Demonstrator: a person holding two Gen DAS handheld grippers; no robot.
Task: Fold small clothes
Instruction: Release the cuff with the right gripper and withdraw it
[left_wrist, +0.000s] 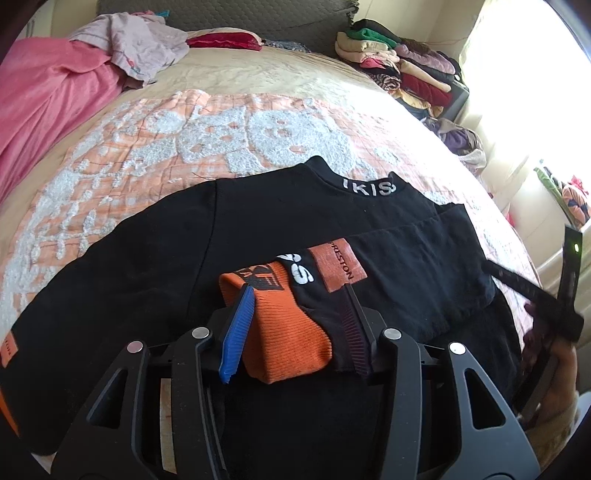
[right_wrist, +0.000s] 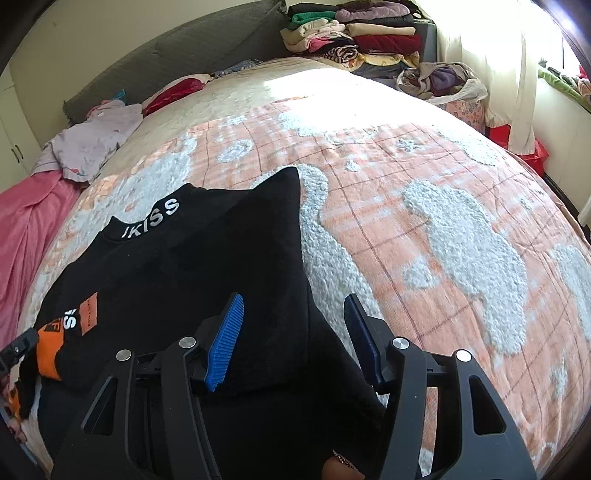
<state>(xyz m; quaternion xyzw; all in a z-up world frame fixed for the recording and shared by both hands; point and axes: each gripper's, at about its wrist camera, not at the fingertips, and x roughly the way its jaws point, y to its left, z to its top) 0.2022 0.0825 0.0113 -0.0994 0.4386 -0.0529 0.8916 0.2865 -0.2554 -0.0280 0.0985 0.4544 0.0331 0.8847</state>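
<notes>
a black top (left_wrist: 155, 266) with white lettering on its collar lies spread across the bed's peach and white blanket (left_wrist: 147, 147), one sleeve folded over its front so the orange cuff (left_wrist: 280, 325) rests on the chest. the left gripper (left_wrist: 291, 328) sits low over that cuff with its jaws partly apart: the cuff lies between the pads, the blue pad (left_wrist: 236, 339) just beside its left edge and the dark pad at the black fabric on the other side, and it is hard to tell whether either presses on the cloth. the right gripper (right_wrist: 291, 339) hangs over the top's right-hand edge with its jaws standing fairly wide and nothing pinched; black fabric and a strip of blanket show beneath the gap. in the left wrist view it appears at the far right as a blurred dark bar. around the work, a pink cloth (left_wrist: 48, 110) and a pale lilac garment (left_wrist: 144, 48) are heaped at the bed's far left, a red item (left_wrist: 221, 40) lies by the grey headboard (right_wrist: 177, 55), and a tall stack of folded clothes (right_wrist: 354, 37) stands at the far corner beside a bag of laundry (right_wrist: 439, 79) and a bright curtained window (right_wrist: 491, 55). none of it lies on the top.
</notes>
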